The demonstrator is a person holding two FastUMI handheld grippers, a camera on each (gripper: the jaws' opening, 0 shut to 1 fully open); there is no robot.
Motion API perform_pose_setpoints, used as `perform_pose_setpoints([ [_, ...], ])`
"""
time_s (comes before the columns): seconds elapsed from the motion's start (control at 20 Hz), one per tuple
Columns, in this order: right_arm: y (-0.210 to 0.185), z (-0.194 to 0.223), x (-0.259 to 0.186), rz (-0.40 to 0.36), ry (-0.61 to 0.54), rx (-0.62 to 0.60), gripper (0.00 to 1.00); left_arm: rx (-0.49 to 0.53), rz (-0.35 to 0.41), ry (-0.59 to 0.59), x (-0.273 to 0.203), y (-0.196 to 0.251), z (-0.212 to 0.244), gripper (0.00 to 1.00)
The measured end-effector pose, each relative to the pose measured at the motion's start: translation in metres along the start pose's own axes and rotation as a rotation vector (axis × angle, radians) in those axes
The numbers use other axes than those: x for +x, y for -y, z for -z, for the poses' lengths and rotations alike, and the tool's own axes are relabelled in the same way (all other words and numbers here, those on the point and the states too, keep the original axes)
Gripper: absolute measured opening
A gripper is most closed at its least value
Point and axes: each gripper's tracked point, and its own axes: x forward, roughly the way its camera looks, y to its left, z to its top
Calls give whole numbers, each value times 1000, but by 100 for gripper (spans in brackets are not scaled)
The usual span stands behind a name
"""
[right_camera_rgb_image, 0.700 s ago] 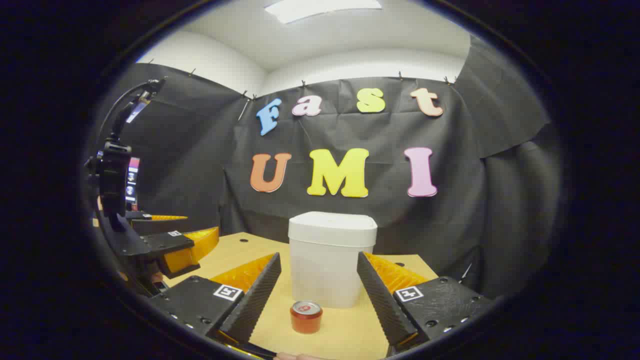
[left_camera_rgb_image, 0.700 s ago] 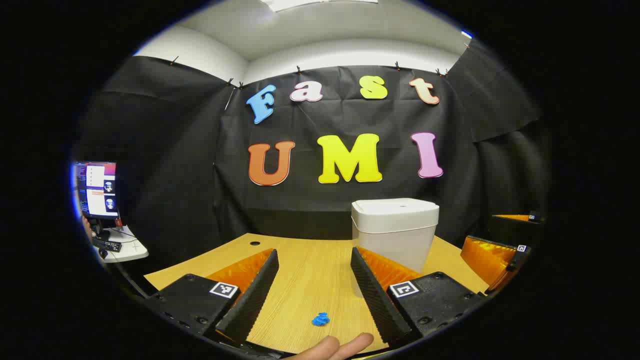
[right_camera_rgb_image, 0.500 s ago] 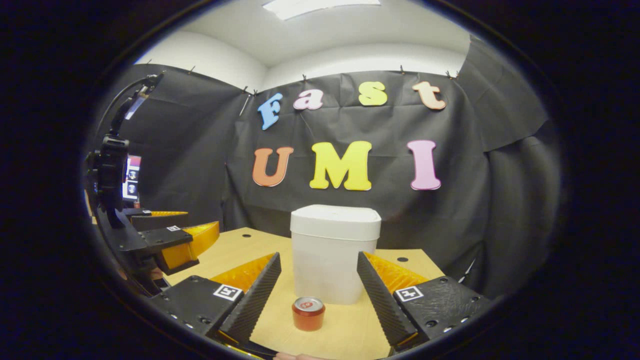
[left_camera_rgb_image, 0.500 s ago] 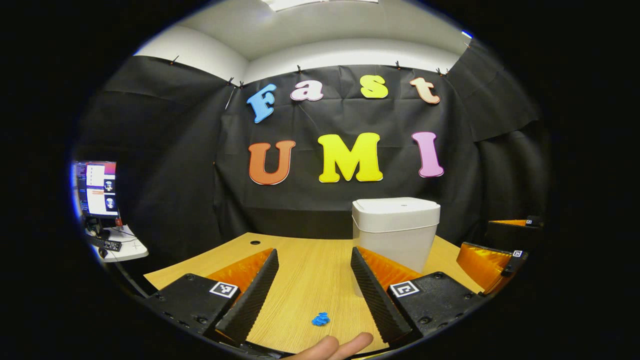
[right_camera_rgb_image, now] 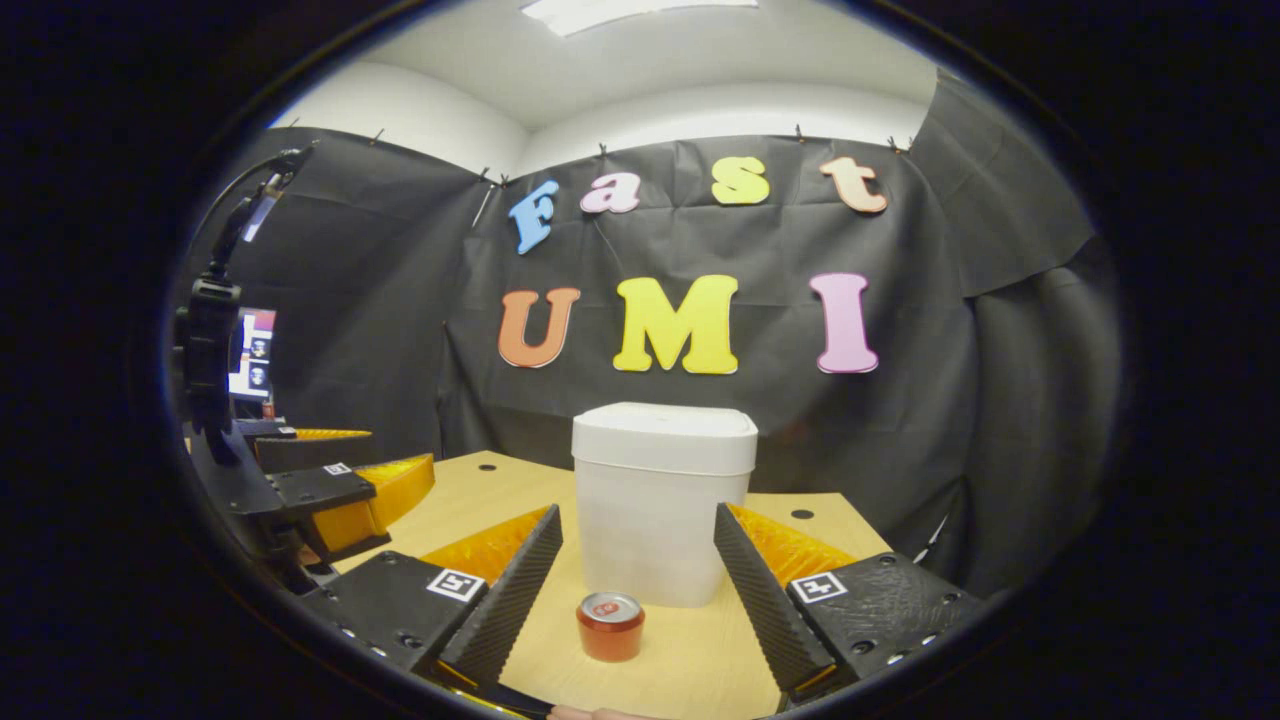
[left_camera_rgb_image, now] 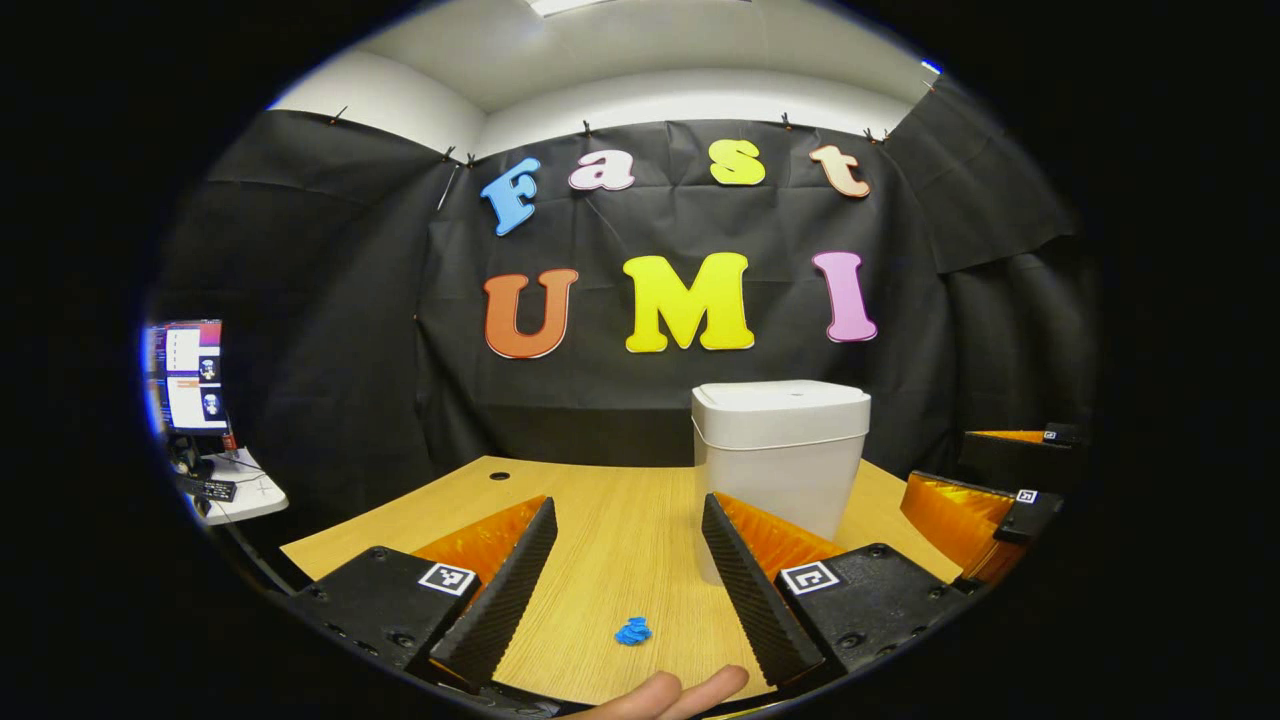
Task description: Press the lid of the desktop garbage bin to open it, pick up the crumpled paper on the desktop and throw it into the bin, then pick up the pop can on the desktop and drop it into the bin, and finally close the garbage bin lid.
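The white bin [right_camera_rgb_image: 663, 500] stands shut on the desk [left_camera_rgb_image: 620, 540], so opening is the step in hand. Both grippers, left gripper [left_camera_rgb_image: 625, 560] and right gripper [right_camera_rgb_image: 637, 570], gape wide and empty; the pop can [right_camera_rgb_image: 611, 626] and what is probably blue crumpled paper [left_camera_rgb_image: 632, 631] wait. Next, press the lid [right_camera_rgb_image: 665, 437].

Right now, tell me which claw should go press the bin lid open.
Right. The right claw faces the bin squarely, its lid shut, the can just ahead. The left claw sees the bin off to its right.
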Motion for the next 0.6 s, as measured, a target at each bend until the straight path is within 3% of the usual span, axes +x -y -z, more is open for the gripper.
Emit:
perform_pose_setpoints([
  [0.6,14,3,7,33,-15,7,97,26,5,9,0,9,4,95],
])
